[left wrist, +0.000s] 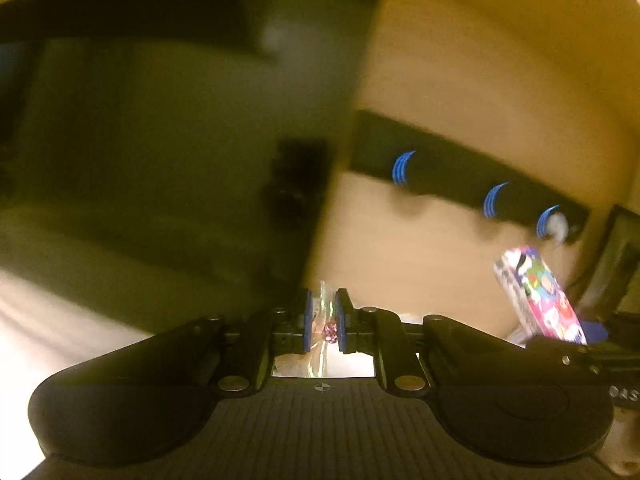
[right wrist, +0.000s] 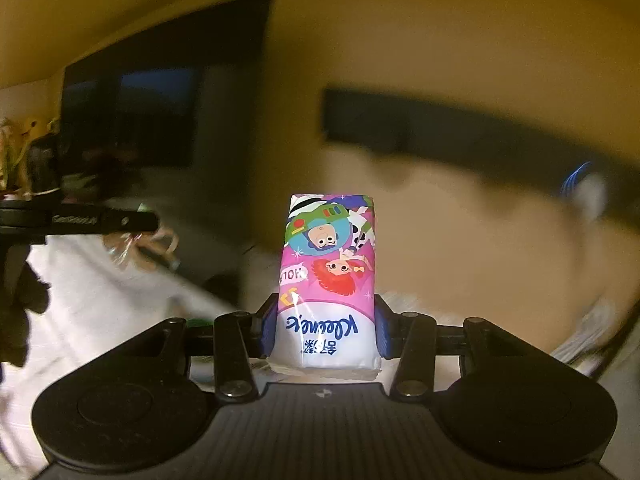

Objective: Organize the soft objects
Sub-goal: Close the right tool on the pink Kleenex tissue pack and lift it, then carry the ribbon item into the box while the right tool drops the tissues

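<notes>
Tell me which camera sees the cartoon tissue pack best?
The right wrist view: the tissue pack stands big and sharp in the middle, squeezed between the right gripper's blue pads. The left wrist view shows it only small, tilted and blurry near the right edge.

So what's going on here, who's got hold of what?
A person is working two handheld tools. The right tool is clamped on a cartoon-printed tissue pack, held upright between its blue pads. The left tool is pinched nearly shut on a thin crinkly clear wrapper with something small and pink inside. Both views are motion-blurred; behind them are a pale wall and a dark rail with blue marks.
</notes>
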